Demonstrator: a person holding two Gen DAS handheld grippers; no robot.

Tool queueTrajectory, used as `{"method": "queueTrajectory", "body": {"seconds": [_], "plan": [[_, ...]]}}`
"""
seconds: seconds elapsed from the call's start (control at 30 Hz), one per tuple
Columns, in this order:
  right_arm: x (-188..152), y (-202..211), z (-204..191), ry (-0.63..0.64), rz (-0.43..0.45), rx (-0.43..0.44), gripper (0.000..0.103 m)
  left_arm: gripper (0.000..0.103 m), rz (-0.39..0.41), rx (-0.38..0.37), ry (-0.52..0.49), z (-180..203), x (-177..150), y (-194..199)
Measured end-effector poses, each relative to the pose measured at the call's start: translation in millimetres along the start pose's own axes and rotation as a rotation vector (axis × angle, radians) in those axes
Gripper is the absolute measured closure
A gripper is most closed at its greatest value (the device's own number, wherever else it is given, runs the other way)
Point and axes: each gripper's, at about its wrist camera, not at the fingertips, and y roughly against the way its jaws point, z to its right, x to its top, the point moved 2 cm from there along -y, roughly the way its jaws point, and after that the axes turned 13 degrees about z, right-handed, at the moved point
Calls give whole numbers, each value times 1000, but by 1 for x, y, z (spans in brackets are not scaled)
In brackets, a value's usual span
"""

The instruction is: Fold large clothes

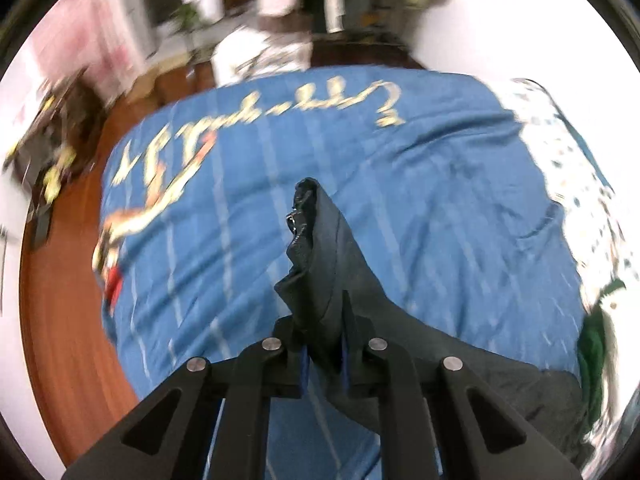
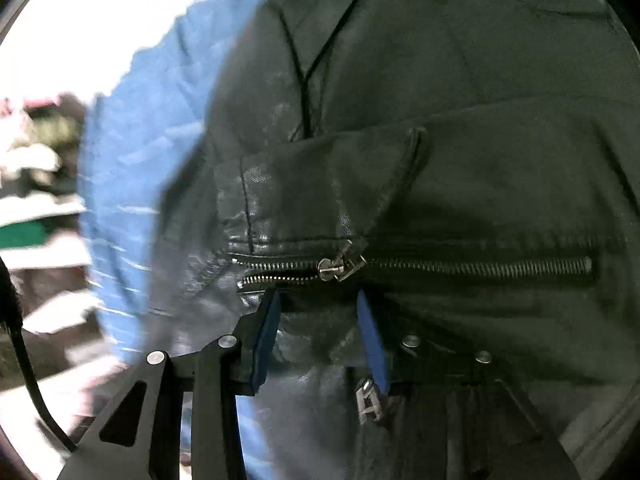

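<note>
A black leather jacket (image 2: 460,120) with metal zippers lies on a blue bedspread (image 1: 420,200). In the left wrist view my left gripper (image 1: 322,354) is shut on a bunched edge of the jacket (image 1: 320,248) and holds it up above the bed. In the right wrist view my right gripper (image 2: 318,320) is open, its blue pads (image 2: 266,336) set either side of the leather just below a zipper pull (image 2: 334,268). A metal buckle (image 2: 368,400) hangs by the right pad.
The bedspread has gold lettering (image 1: 360,100) and a printed figure (image 1: 132,216). A white patterned cloth (image 1: 580,168) and a green garment (image 1: 592,344) lie at the bed's right side. Wooden floor (image 1: 60,300) and clutter are to the left.
</note>
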Motion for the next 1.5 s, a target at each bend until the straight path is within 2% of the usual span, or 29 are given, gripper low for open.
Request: {"method": "queueTrajectory", "body": {"seconds": [0.07, 0.1, 0.13, 0.17, 0.2, 0.27, 0.3, 0.47, 0.57, 0.73, 0.77, 0.8, 0.87, 0.97, 1.03, 1.1, 1.13, 1.2, 1.3, 1.33, 1.4, 1.43, 1.47, 1.5], "plan": [[2, 14, -8, 55, 3, -54, 59, 95, 39, -20, -75, 19, 8, 10], [1, 22, -11, 92, 21, -102, 46, 95, 66, -31, -124, 32, 10, 21], [1, 37, -12, 149, 66, -192, 35, 95, 101, -40, -186, 46, 12, 31], [0, 49, -11, 198, 104, -275, 19, 95, 127, -46, -231, 57, 10, 37], [-1, 57, -9, 228, 128, -323, 18, 95, 172, -59, -308, 75, 9, 49], [-3, 71, 0, 265, 170, -400, 18, 95, 227, -75, -390, 96, 5, 65], [-4, 77, 6, 267, 184, -410, 18, 95, 253, -87, -436, 109, 0, 74], [-1, 91, 46, 225, 187, -377, 17, 96, 343, -175, -625, 177, -41, 121], [6, 108, 85, 157, 174, -338, 17, 96, 358, -258, -726, 220, -79, 152], [19, 153, 169, 55, 216, -332, 17, 97, 303, -448, -862, 298, -167, 210], [21, 167, 194, 26, 233, -339, 17, 97, 286, -481, -877, 311, -183, 219], [22, 176, 211, 8, 244, -350, 17, 97, 259, -538, -900, 330, -212, 233], [25, 200, 258, -41, 271, -382, 17, 97, 227, -597, -937, 353, -249, 251], [23, 225, 321, -111, 282, -421, 17, 97, 129, -701, -1006, 392, -325, 275], [19, 235, 352, -135, 284, -448, 17, 97, 75, -733, -1056, 407, -369, 283], [11, 245, 384, -158, 277, -464, 17, 97, 21, -745, -1104, 415, -405, 285], [6, 249, 400, -172, 272, -468, 17, 97, -4, -731, -1137, 417, -430, 283], [-3, 255, 425, -191, 266, -450, 17, 97, -51, -692, -1184, 419, -459, 271], [-13, 263, 449, -222, 261, -399, 17, 94, -111, -614, -1213, 421, -478, 249], [-17, 267, 458, -235, 258, -369, 17, 92, -127, -583, -1213, 420, -483, 242], [-25, 275, 469, -258, 254, -317, 17, 82, -165, -574, -1190, 418, -484, 236], [-30, 279, 472, -267, 252, -279, 17, 56, -195, -593, -1165, 416, -483, 236], [-32, 283, 476, -273, 248, -251, 17, 18, -211, -612, -1142, 416, -481, 238], [-35, 286, 480, -280, 245, -228, 17, 5, -218, -628, -1120, 415, -481, 241]]}}
